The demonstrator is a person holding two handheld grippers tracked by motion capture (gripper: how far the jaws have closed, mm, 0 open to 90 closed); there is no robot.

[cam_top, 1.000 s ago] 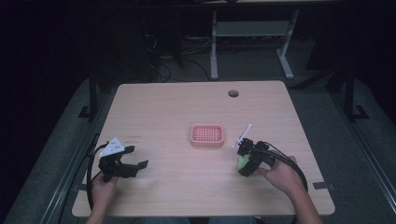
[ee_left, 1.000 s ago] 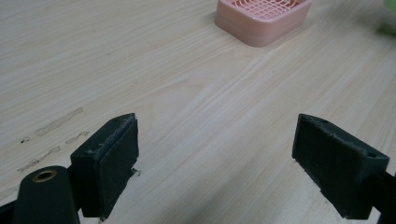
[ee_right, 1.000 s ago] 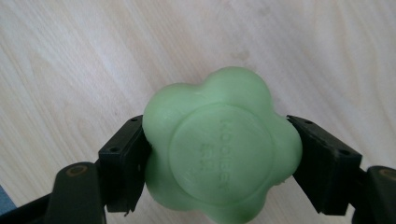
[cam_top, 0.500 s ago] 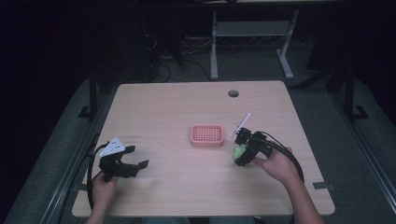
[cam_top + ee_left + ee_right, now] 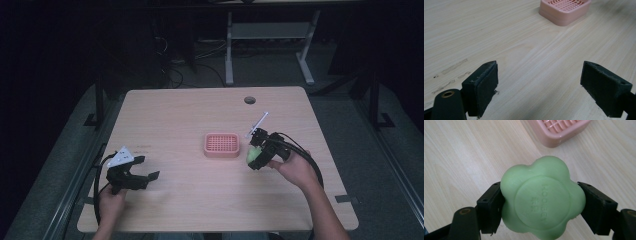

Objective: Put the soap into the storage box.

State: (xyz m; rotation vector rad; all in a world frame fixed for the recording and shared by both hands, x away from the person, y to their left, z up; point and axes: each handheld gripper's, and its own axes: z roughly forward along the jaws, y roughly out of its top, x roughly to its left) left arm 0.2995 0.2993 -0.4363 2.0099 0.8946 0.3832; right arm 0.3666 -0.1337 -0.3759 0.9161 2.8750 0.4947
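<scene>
A green flower-shaped soap (image 5: 542,200) sits clamped between the jaws of my right gripper (image 5: 256,157), held just above the table to the right of a pink slotted soap dish (image 5: 222,145). The soap (image 5: 253,154) shows as a small green lump at the gripper's tip in the high view. The pink dish (image 5: 559,131) lies just beyond the soap in the right gripper view. At the table's front left my left gripper (image 5: 145,170) stands open, nothing between its pads (image 5: 482,86), and the dish (image 5: 564,10) lies far ahead of it.
The light wooden table (image 5: 180,120) has a round cable hole (image 5: 249,100) near its far right. A metal desk frame (image 5: 270,35) and cables stand on the dark floor behind. Faint scuff marks (image 5: 454,66) mark the wood near the left gripper.
My right gripper has carried the green soap leftward and slightly away from me, closer to the pink dish. The left gripper has stayed where it was.
</scene>
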